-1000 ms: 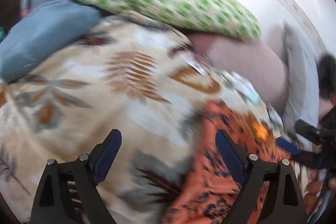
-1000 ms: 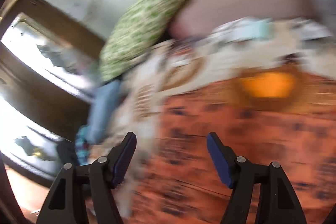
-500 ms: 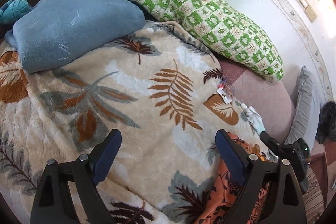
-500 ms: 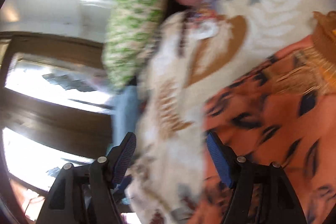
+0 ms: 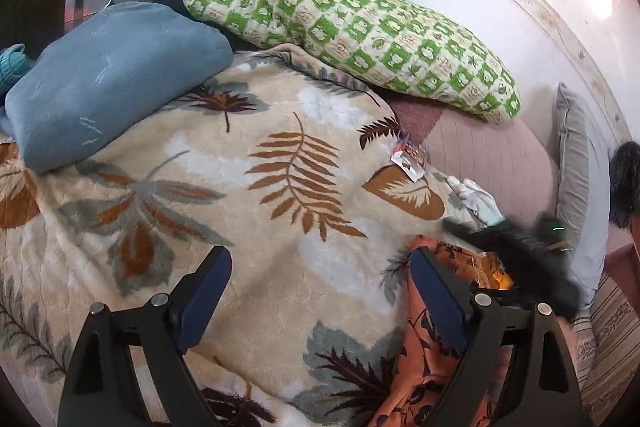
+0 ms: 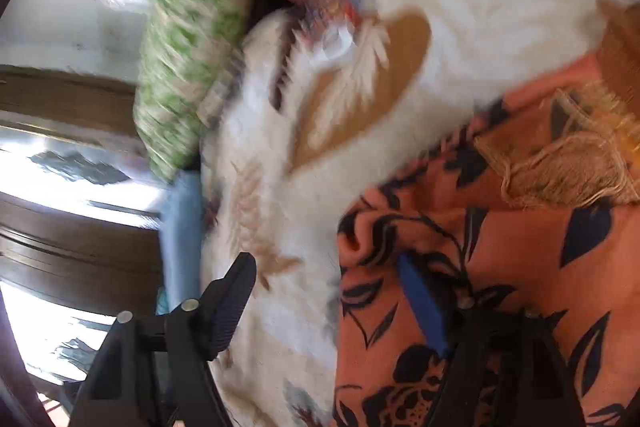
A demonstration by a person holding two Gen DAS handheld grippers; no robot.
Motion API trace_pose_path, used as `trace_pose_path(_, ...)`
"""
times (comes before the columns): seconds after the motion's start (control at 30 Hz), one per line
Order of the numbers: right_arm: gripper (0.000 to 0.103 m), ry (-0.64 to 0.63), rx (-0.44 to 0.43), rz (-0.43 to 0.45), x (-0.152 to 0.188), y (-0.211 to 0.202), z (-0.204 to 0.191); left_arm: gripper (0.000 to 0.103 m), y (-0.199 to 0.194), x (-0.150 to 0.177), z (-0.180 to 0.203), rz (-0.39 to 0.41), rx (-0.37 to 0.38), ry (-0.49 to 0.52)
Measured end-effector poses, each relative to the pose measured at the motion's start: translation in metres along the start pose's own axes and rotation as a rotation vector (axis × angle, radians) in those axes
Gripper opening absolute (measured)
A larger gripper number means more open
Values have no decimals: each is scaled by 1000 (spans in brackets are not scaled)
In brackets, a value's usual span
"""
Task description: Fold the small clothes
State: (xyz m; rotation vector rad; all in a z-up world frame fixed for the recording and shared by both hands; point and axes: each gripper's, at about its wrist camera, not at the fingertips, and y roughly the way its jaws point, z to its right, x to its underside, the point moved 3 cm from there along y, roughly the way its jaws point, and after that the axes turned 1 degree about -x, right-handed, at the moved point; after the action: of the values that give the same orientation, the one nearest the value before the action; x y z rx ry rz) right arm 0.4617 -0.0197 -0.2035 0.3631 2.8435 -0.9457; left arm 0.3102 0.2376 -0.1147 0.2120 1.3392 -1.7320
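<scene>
Orange top [image 6: 500,267] lies bunched on the bed — not folded yet; left claw [image 5: 320,303] and right claw [image 6: 332,307] both wide, holding nothing.

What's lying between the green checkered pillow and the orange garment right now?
In the left wrist view, between the green checkered pillow and the orange garment: leaf-print blanket carrying a small packet and a white glove.

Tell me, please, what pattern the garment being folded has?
Orange garment with dark leaf and flower print, clearest in the right wrist view.
</scene>
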Motion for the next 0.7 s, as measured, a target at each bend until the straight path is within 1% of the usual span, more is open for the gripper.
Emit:
trace_pose_path(0.03,77,13,-42,2,3,-13,-6,91,1,0,1,-5,5,-5)
trace_pose_path(0.07,77,0,-70,-2,6,-23,-10,91,1,2,5,-12,14,-3)
trace_pose_path(0.1,77,-32,-80,9,12,-40,-16,91,0,4,11,-11,24,11)
trace_pose_path(0.13,77,-66,-81,45,22,-71,-17,91,-2,8,18,-7,32,35)
trace_pose_path(0.2,77,-65,-85,87,36,-113,-8,91,-6,18,38,1,49,105)
trace_pose_path(0.23,77,-59,-62,128,48,-149,8,91,-8,25,50,2,63,144)
trace_pose_path(0.27,77,-50,-42,145,51,-164,18,91,-10,32,61,4,79,177)
trace_pose_path(0.3,77,-31,-26,167,57,-191,34,91,-10,38,73,1,101,212)
trace_pose_path(0.37,77,21,2,228,62,-249,77,91,-9,51,96,6,133,277)
trace_pose_path(0.4,77,79,3,275,64,-278,103,91,-6,58,106,-2,155,300)
trace_pose_path(0.47,78,150,-27,318,58,-309,134,91,6,69,121,-46,170,322)
trace_pose_path(0.5,79,185,-16,342,57,-319,153,91,16,75,125,-74,165,325)
trace_pose_path(0.53,81,242,29,361,58,-326,180,91,28,82,128,-107,138,331)
trace_pose_path(0.57,80,286,79,350,58,-325,204,91,49,92,129,-164,60,357)
trace_pose_path(0.6,76,326,30,329,58,-322,224,91,63,98,128,-204,-1,377)
trace_pose_path(0.63,75,333,-8,342,58,-327,228,91,83,106,123,-265,-93,402)
trace_pose_path(0.67,76,321,-16,334,56,-333,220,93,91,109,119,-278,-124,398)
trace_pose_path(0.7,77,282,1,329,56,-338,211,93,88,107,120,-230,-129,398)
